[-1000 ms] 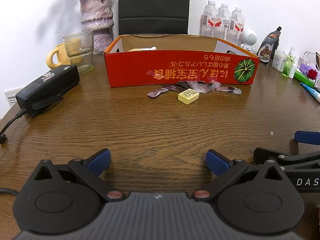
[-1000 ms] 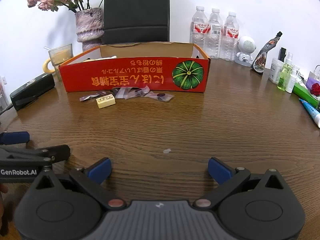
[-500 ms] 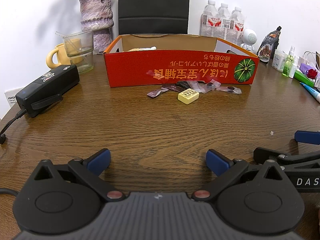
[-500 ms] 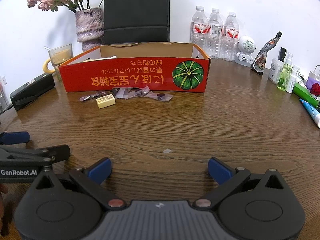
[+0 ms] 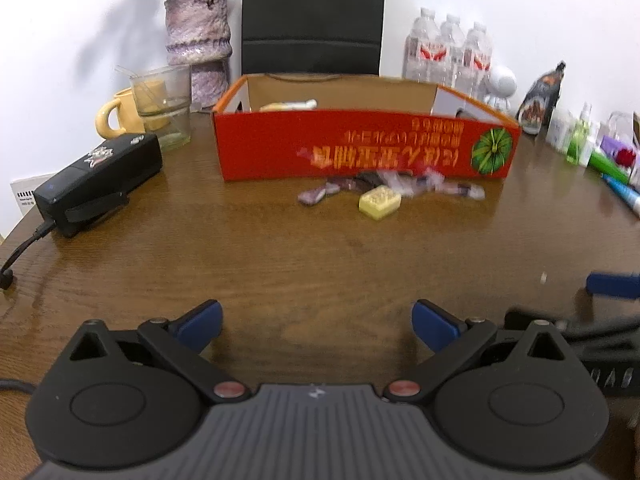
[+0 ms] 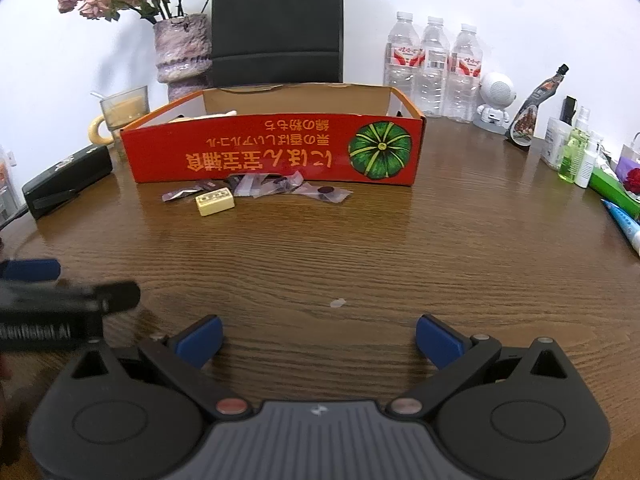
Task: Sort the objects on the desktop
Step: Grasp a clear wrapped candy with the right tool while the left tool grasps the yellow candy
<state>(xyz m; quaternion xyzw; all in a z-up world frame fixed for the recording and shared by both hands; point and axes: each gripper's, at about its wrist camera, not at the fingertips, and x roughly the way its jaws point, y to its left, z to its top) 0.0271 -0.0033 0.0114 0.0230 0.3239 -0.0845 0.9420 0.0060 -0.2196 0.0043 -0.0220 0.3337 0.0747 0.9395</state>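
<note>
A red cardboard box (image 5: 360,152) (image 6: 276,156) stands open-topped at the back of the wooden table. In front of it lie a pale yellow block (image 5: 380,202) (image 6: 215,201) and several small plastic sachets (image 5: 432,186) (image 6: 288,188). My left gripper (image 5: 316,326) is open and empty, low over the near table. My right gripper (image 6: 318,340) is open and empty, beside it to the right. Each shows at the edge of the other's view.
A black power adapter (image 5: 100,184) with a cable lies at the left. A vase (image 5: 198,44), glass (image 5: 164,104) and yellow mug (image 5: 116,114) stand back left. Water bottles (image 6: 432,68), small bottles (image 6: 572,152) and pens (image 6: 622,220) sit at the right.
The left gripper's view has shifted and blurred slightly; it has started to move. The right gripper has barely moved. Both stay open.
</note>
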